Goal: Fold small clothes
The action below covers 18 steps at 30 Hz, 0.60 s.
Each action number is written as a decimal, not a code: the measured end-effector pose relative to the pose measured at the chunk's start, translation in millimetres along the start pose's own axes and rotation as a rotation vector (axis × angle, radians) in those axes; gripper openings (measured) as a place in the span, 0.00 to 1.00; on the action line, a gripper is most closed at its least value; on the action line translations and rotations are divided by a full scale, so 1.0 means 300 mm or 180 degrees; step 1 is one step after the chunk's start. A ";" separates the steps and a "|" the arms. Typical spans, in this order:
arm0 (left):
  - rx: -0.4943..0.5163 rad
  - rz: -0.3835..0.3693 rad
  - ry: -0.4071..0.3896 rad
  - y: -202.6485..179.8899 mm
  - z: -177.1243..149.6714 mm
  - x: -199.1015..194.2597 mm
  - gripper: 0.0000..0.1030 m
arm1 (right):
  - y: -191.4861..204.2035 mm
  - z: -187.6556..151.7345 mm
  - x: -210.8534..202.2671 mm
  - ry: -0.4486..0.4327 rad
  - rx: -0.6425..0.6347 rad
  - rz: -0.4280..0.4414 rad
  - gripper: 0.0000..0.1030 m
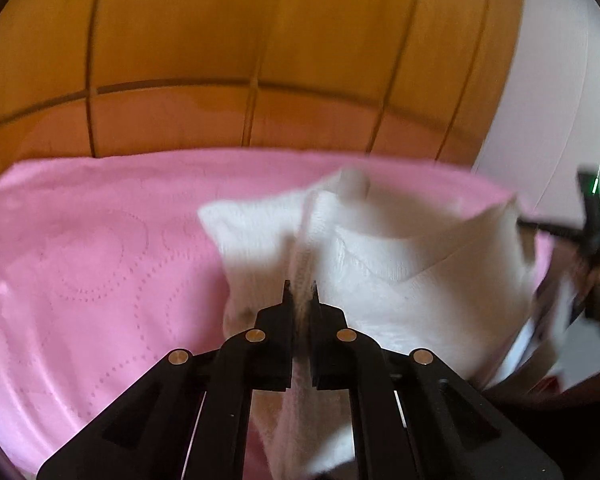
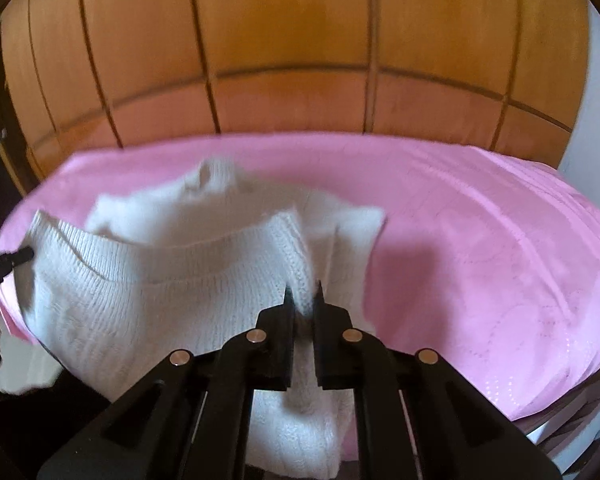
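White knit: one small sweater [image 2: 148, 280], ribbed hem and cuffs, cable-like ridge near the right grip, partly blurred.
Position: raised and stretched between both tools, far part draped on pink bedspread [image 2: 480, 240]; same sweater [image 1: 400, 256] over same bedspread [image 1: 80, 260] in left view.
Left tool [image 1: 301, 292]: nearly closed, pinching a fold of the knit.
Right tool [image 2: 303, 294]: nearly closed, pinching a bunched ridge of the knit.
Count: 1 sweater, 2 tools, 1 bedspread.
Backdrop: wood panel wall [image 2: 292, 32], dark grooves.
Writing: none legible.
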<state>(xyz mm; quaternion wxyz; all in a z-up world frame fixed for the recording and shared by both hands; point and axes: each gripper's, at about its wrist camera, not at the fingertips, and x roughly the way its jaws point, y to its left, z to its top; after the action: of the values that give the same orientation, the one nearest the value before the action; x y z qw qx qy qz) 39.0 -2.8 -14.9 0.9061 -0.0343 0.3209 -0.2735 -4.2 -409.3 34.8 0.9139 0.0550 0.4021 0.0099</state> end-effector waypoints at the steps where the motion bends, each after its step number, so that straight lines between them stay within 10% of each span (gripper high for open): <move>1: -0.0118 -0.0082 -0.0066 0.024 0.026 -0.014 0.04 | -0.011 0.020 -0.017 -0.0056 0.0038 0.0015 0.06; 7: -0.0659 -0.0411 -0.0251 0.127 0.177 0.032 0.04 | -0.071 0.175 -0.040 -0.0390 0.0293 0.0088 0.06; 18: -0.0934 0.0087 0.0167 0.233 0.334 0.411 0.04 | -0.192 0.353 0.406 -0.0081 0.0719 -0.0310 0.05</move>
<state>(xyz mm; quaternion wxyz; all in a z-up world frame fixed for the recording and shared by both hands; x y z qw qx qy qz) 211.7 -18.6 -21.7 0.8863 -0.1549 0.3814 -0.2121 154.6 -468.7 10.3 0.9063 0.1382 0.3913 -0.0805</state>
